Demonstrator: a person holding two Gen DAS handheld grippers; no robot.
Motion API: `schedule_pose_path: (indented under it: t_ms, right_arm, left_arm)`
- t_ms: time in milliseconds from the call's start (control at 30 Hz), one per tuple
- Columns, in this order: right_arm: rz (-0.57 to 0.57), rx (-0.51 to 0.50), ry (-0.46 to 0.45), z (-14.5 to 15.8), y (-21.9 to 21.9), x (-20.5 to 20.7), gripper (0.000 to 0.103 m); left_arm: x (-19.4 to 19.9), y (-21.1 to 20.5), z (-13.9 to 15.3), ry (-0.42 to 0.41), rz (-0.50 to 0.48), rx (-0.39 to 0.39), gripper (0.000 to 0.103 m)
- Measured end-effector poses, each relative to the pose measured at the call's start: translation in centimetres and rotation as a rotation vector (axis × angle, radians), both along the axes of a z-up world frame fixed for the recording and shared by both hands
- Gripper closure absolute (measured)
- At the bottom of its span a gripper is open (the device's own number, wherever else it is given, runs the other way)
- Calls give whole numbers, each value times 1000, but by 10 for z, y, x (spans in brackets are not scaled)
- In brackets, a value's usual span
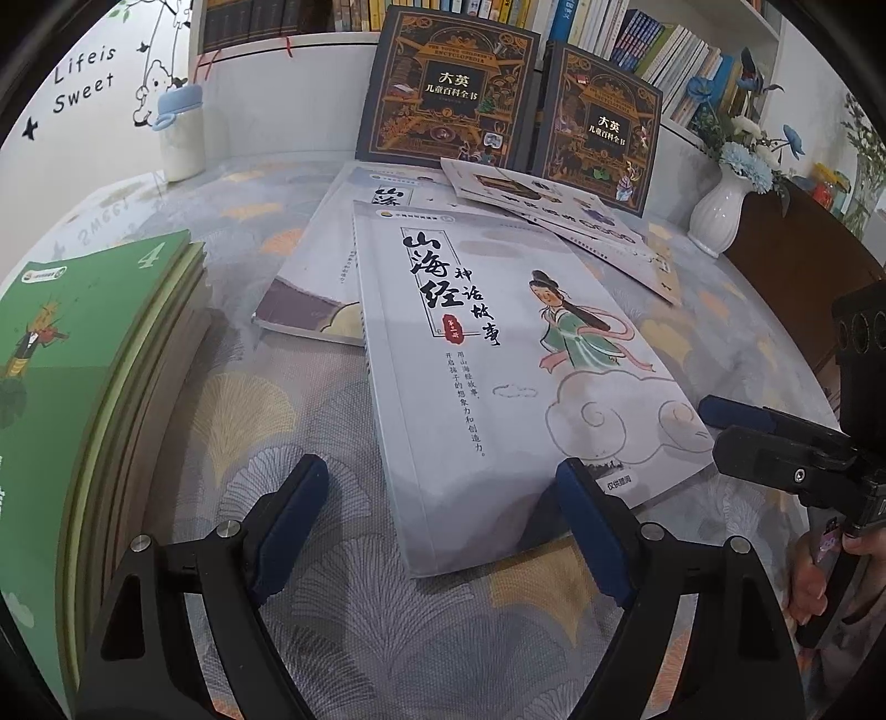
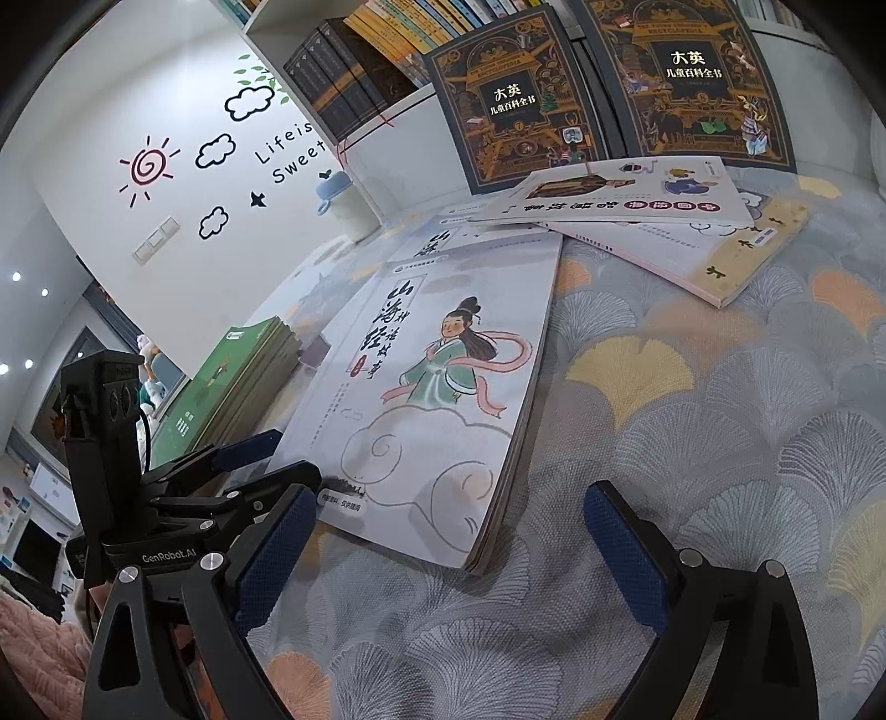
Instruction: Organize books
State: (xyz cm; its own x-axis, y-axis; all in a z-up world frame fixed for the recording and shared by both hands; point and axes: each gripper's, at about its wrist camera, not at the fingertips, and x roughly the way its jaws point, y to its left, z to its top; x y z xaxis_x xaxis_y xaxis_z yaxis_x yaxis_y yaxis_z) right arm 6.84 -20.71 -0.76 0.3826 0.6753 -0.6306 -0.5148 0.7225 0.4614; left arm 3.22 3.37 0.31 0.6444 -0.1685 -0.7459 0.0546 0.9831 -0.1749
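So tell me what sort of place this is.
Probably a child's study or reading corner at home: packed bookshelves, cartoon "Life is Sweet" wall stickers, and children's picture books on a patterned tablecloth.

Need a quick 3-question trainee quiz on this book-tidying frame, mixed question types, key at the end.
1. True or false: the left gripper is clamped on the white storybook.
2. The green book stack lies where, in the left wrist view? A) left of the white storybook B) on top of it C) leaning on the shelf
3. How many dark encyclopedia volumes stand upright at the back of the table?

Key:
1. False. Its jaws are open, with only the book's near corner between them; the right gripper is open too.
2. A
3. Two; the second stands beside the first.
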Motion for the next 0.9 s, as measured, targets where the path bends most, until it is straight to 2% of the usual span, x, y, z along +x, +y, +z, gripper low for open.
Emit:
schedule_pose_path:
  t_ms: [133,267,333,367,433,500,600,667,900]
  right_arm:
    - [-5,22,11,1,-1,4,4]
    - [20,12,35,3,10,17,4]
    - [67,-37,44,6,22,21,4]
    - [108,-29,78,8,28,23,2]
    - [94,-34,101,9,29,21,3]
    - [87,-40,119,10,27,17,3]
    - [83,-29,149,11,18,1,3]
    - [87,-8,174,10,13,-14,3]
    - [101,41,251,5,3,-77,3]
  left_arm:
    - [1,1,1,-6,7,-15,23]
    - [4,-3,4,-2,-35,-29,41]
    - [3,-9,4,-5,-65,-16,43]
    - [2,-12,4,-2,-81,-12,42]
    - [-1,-15,5,4,-91,-6,43]
    - [-4,-12,7,20,-101,-39,43]
    - [-15,-6,8,54,-135,-117,43]
    - [-28,-4,7,68,-158,-136,43]
    - [-88,-6,8,125,-243,-143,43]
